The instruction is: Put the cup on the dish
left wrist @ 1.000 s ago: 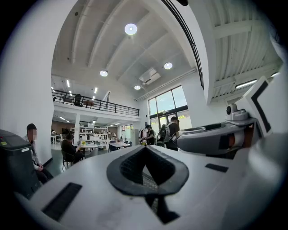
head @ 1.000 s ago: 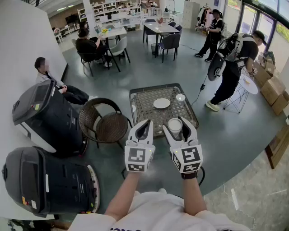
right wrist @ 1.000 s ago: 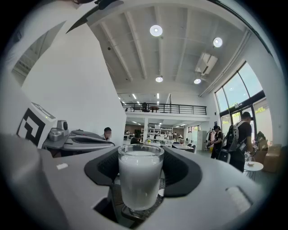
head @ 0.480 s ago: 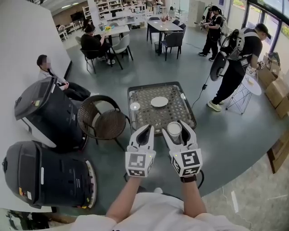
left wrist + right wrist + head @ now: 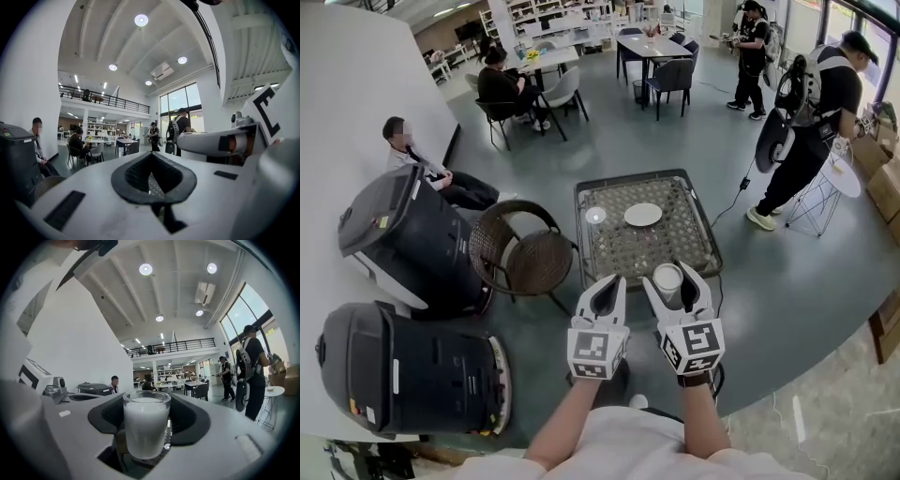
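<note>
A glass cup (image 5: 667,278) with a milky white look stands upright between the jaws of my right gripper (image 5: 669,273), which is shut on it. In the right gripper view the cup (image 5: 146,427) fills the gap between the dark pads (image 5: 107,414). The white dish (image 5: 643,215) lies on the wicker-patterned low table (image 5: 623,253), beyond the cup and apart from it. My left gripper (image 5: 608,282) hangs beside the right one with its tips together and nothing in it; its pads (image 5: 124,176) meet at the front in the left gripper view.
A small bright round spot (image 5: 595,216) shows left of the dish, either a thing or a glare. A brown round chair (image 5: 525,258) stands left of the table. Two dark machines (image 5: 403,239) sit farther left. People stand at the right (image 5: 816,112) and sit at the back.
Both grippers keep their pose and the cup stays gripped. The head view has drifted, so the table and dish sit slightly differently in frame. The bright spot on the table has shifted sides.
</note>
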Motion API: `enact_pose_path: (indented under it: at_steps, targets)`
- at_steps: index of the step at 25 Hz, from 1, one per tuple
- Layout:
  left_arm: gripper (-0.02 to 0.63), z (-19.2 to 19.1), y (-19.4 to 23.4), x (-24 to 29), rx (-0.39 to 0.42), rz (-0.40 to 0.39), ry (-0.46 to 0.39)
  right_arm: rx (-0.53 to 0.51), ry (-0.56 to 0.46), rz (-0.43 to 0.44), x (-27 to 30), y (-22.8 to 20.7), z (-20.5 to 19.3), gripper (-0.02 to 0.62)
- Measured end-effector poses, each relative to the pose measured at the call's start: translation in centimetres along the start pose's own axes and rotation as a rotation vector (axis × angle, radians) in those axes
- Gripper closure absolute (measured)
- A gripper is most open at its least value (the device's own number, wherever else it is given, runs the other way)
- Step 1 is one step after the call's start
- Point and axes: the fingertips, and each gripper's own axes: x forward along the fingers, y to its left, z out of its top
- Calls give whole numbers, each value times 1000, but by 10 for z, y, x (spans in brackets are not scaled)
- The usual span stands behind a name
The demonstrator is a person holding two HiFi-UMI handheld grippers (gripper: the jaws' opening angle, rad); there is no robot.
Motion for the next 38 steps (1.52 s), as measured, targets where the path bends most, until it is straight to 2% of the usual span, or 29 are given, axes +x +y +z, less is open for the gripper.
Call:
enact_pose_path:
  at_steps: [5,11,17,23,27,33,36,38]
  targets:
    - [603,-10,39,54,-27,-5,5,-5,0,0,56,-17,-12,327]
    - [603,5,97,128,-43,3,-62,-61,-32,-26,132,-41,0,327]
    - [603,22,141,167,-11,-75,-160,-54,-96,-114,193,-53,14,327]
    - [603,1,167,188,-57,-88,-142,-33,-6,-184,234,-65,-22,327]
    - [604,-10,174,211,-60,-118,-139,-37,-11,-161,258,-73,-32,327]
    - [604,-52,191,239,-84,-68,-68,5,59,-128,289,-89,-71,327]
    - [604,-67,196,256,-94,-65,-38,26,45,-136,301,-103,-80,327]
    - [604,-76,202,268,-133,-67,-31,26,26,-146,310,-114,-84,327]
